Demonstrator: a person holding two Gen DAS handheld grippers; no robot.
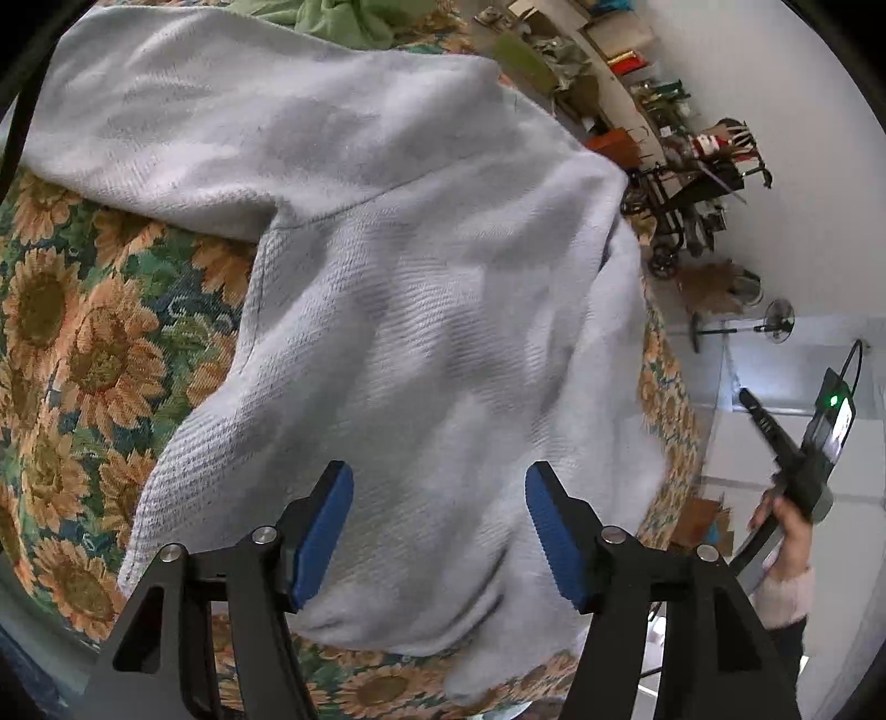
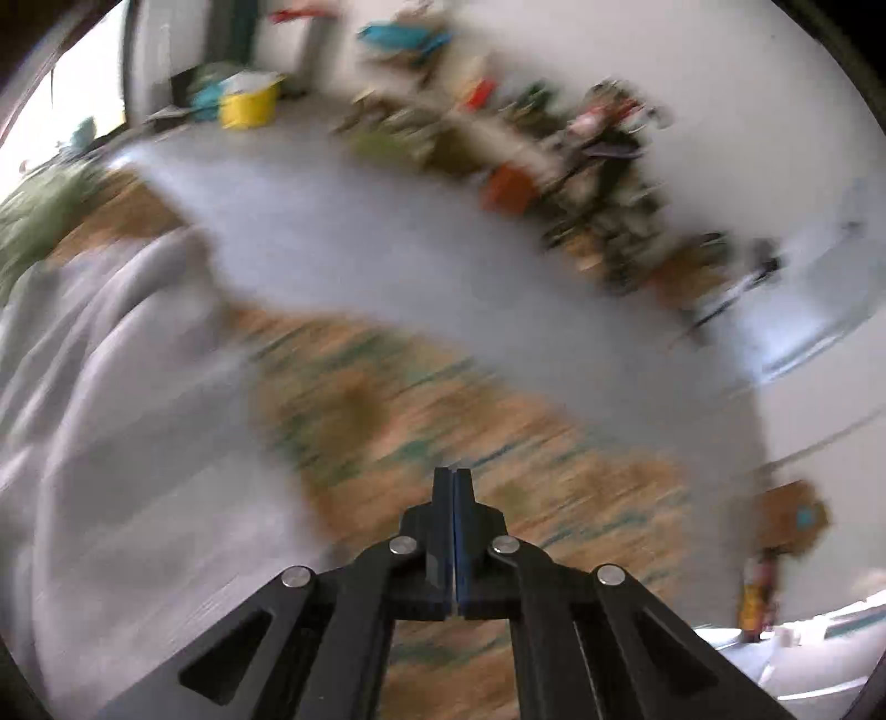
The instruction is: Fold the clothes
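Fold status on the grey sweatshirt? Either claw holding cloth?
Early. Done: the grey sweatshirt lies spread on the sunflower cloth, one sleeve across the top. In hand: nothing; the left claw is open above the sweatshirt, the right claw is shut and empty in a blurred view. Left: no neat fold visible yet; a green garment lies beyond it.

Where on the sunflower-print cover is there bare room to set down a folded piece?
Bare sunflower-print cover lies left of the pale grey knit sweater; a narrow strip runs along its right edge. The top is crowded by the crumpled green garment.
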